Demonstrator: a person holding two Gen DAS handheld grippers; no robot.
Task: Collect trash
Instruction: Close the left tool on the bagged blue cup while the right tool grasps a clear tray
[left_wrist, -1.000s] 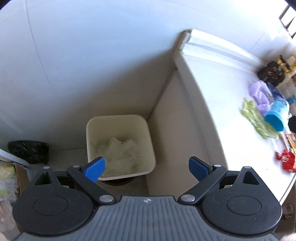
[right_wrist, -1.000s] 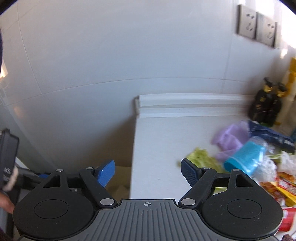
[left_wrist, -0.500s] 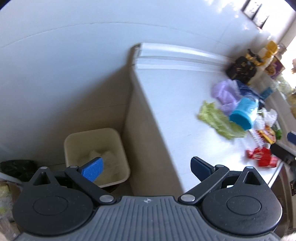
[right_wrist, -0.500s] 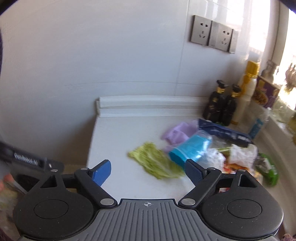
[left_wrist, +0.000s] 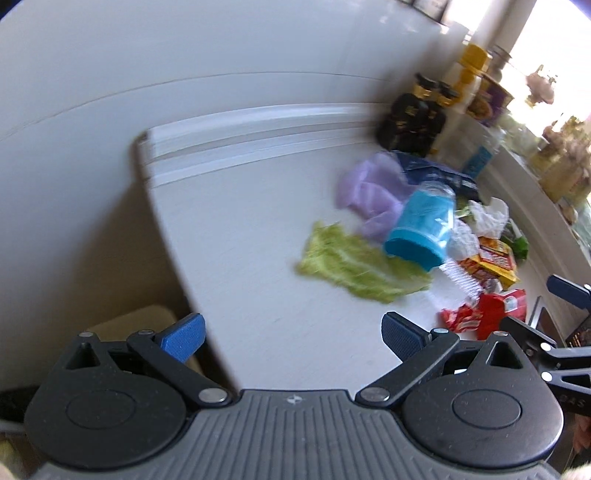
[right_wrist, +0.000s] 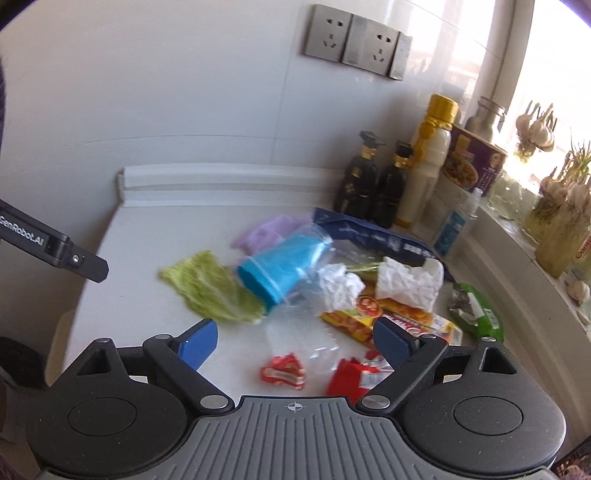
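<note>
Trash lies on the white counter (right_wrist: 155, 236): a green lettuce leaf (right_wrist: 210, 288) (left_wrist: 354, 262), a tipped blue cup (right_wrist: 284, 266) (left_wrist: 424, 229), a purple bag (right_wrist: 269, 232) (left_wrist: 369, 192), crumpled tissue (right_wrist: 410, 280), yellow snack wrappers (right_wrist: 384, 317) and red wrappers (right_wrist: 284, 373) (left_wrist: 484, 314). My left gripper (left_wrist: 291, 336) is open and empty over the counter's left front edge. My right gripper (right_wrist: 295, 343) is open and empty just above the red wrappers.
A cream trash bin (left_wrist: 129, 325) stands on the floor left of the counter. Dark bottles (right_wrist: 376, 184), a yellow-capped bottle (right_wrist: 428, 158), a box (right_wrist: 472, 158) and garlic line the back wall and sill. Sockets (right_wrist: 354, 40) sit on the wall.
Both grippers have swung right, from the bin and wall toward the trash on the counter. Both stay open and empty.
</note>
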